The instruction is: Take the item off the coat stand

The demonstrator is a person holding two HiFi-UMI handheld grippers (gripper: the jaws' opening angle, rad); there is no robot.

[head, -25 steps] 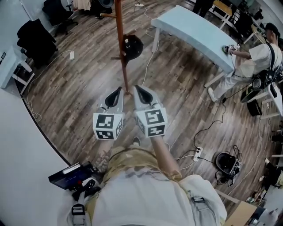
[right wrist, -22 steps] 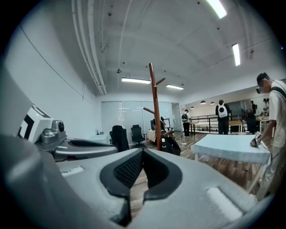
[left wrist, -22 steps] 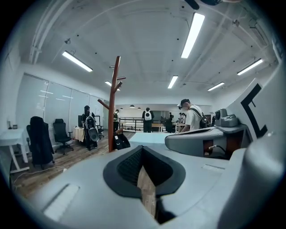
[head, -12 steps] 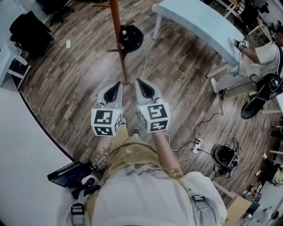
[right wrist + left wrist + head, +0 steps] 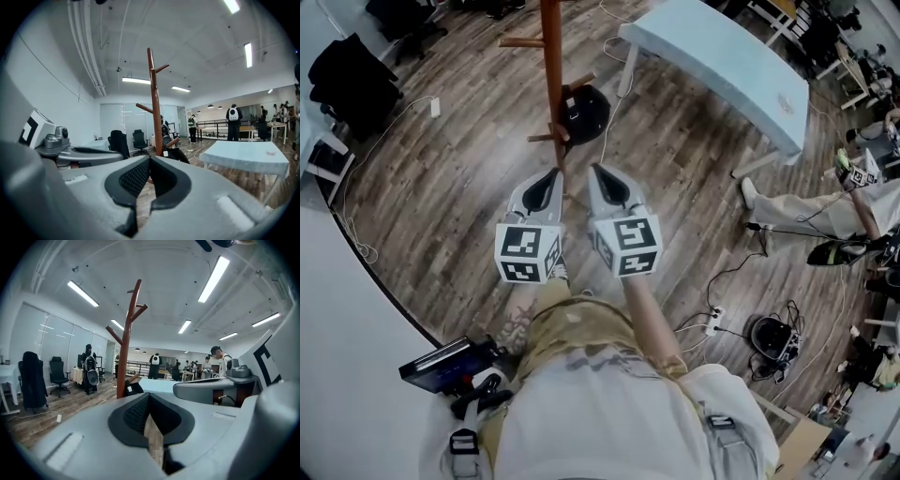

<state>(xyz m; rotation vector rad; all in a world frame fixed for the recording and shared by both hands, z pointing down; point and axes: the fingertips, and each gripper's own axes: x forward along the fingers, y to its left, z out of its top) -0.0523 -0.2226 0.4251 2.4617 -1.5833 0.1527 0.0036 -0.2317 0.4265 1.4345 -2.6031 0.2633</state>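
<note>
Wood-plank flooring runs across an open office with strip lights overhead. Ahead of me a reddish-brown wooden coat stand rises from the floor, with short pegs branching off its pole. The task's thing, a rounded black bag-like item, hangs on a low peg on the stand's right side as the head view shows it, close to the pole and clear of the floor. I cannot make out exactly what it is.

I hold both tools out side by side and roughly level, pointing at the stand. My left claw is clenched, its black ribbed pads meeting at the tips with nothing between them. My right claw is clenched and empty as well. Neither touches the stand or the black item. In the head view the tips lie just below the pole's foot.

To the right stands a long pale blue desk on white legs. A white power strip with trailing cables lies on the floor on my right.
</note>
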